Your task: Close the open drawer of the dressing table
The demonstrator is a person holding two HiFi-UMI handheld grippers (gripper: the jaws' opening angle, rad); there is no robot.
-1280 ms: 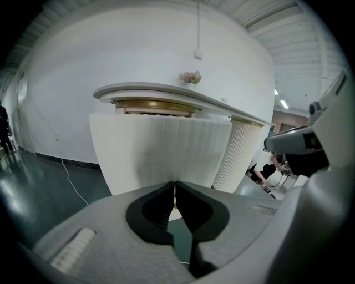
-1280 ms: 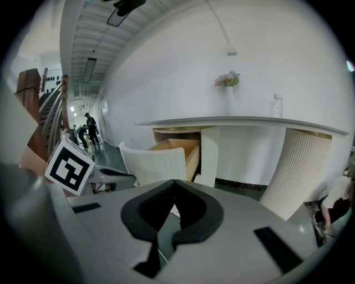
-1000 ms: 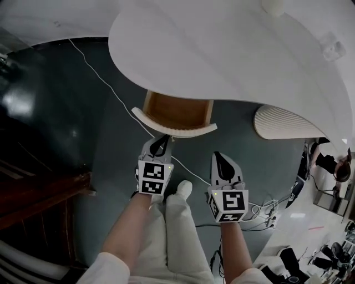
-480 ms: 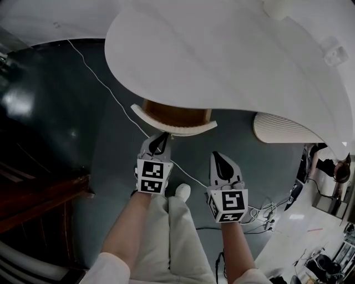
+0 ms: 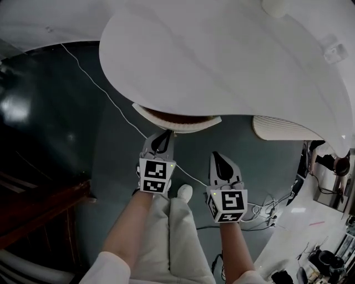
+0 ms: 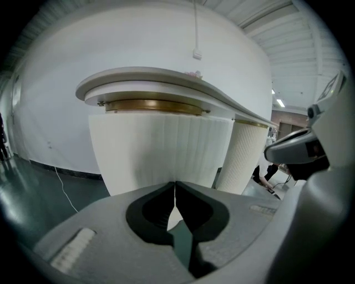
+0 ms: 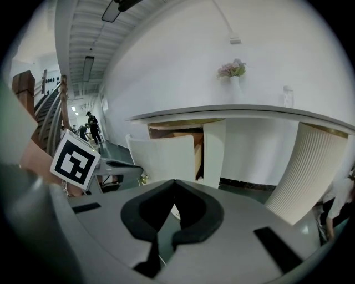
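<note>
The dressing table's white top [image 5: 222, 55] fills the upper head view. Its drawer [image 5: 176, 123] has a curved, ribbed white front and stands only slightly out, with a thin strip of brown wood inside showing. My left gripper [image 5: 161, 137] is shut and empty, its tips against or just short of the drawer front [image 6: 161, 150], which fills the left gripper view. My right gripper [image 5: 219, 161] is shut and empty, held back to the right, apart from the drawer. From the right gripper view the drawer's side [image 7: 161, 158] shows, with the wooden inside [image 7: 191, 140] behind it.
A ribbed white pedestal [image 5: 283, 128] stands right of the drawer. A thin white cable [image 5: 105, 94] runs over the dark floor. Dark wooden furniture [image 5: 39, 205] is at the left. A vase [image 5: 274, 6] and a small item [image 5: 334, 50] stand on the tabletop. Cables [image 5: 260, 213] lie at the lower right.
The drawer has slid in under the tabletop, from well open to nearly flush. My left gripper has gone forward with it. The right gripper has hardly moved.
</note>
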